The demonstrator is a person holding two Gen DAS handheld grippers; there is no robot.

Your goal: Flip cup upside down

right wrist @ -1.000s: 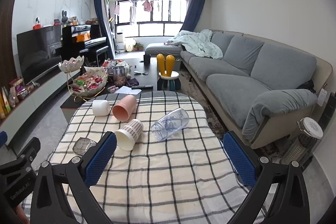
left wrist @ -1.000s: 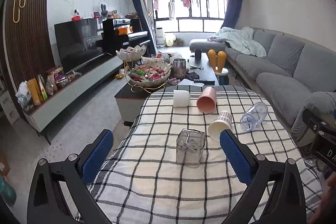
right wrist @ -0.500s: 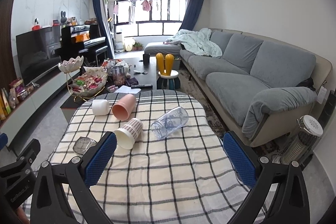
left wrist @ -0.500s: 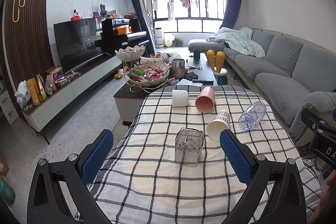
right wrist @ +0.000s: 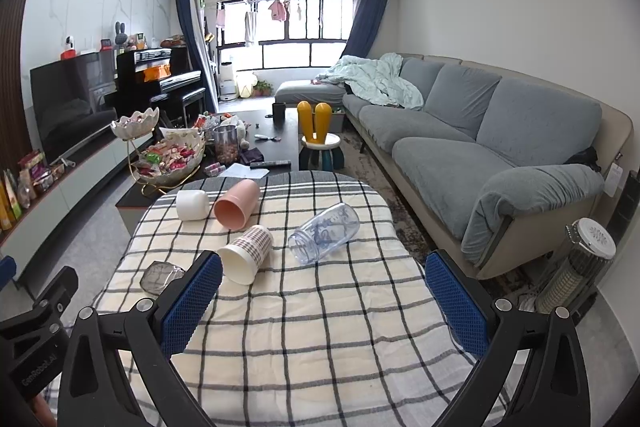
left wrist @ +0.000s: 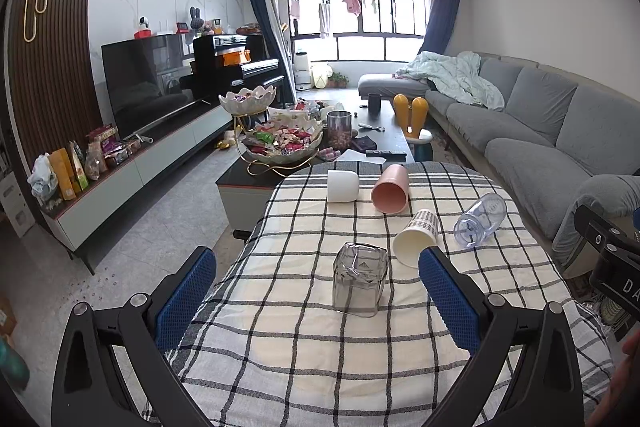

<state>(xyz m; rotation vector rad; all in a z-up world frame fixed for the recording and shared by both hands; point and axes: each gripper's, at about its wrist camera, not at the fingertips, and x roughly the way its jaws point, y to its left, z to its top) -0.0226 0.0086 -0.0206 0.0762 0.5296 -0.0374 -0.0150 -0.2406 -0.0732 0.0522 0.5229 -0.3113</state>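
Note:
A clear glass cup (left wrist: 360, 279) stands upside down on the checked tablecloth (left wrist: 304, 347), just ahead of my left gripper (left wrist: 316, 291), which is open and empty. A white cup (left wrist: 342, 185), a pink cup (left wrist: 390, 188), a plaid paper cup (left wrist: 416, 237) and a clear plastic cup (left wrist: 480, 221) lie on their sides farther back. In the right wrist view my right gripper (right wrist: 322, 291) is open and empty, with the paper cup (right wrist: 246, 254) near its left finger and the clear plastic cup (right wrist: 325, 232) ahead. The glass cup (right wrist: 160, 277) shows at left.
A coffee table with a snack bowl (left wrist: 280, 147) stands beyond the table's far edge. A grey sofa (right wrist: 480, 155) runs along the right, a heater (right wrist: 576, 267) beside it. A TV stand (left wrist: 132, 155) lines the left wall.
Both grippers have drawn back slightly from the cups; the glass cup stands free on the cloth. Nothing was grasped or released.

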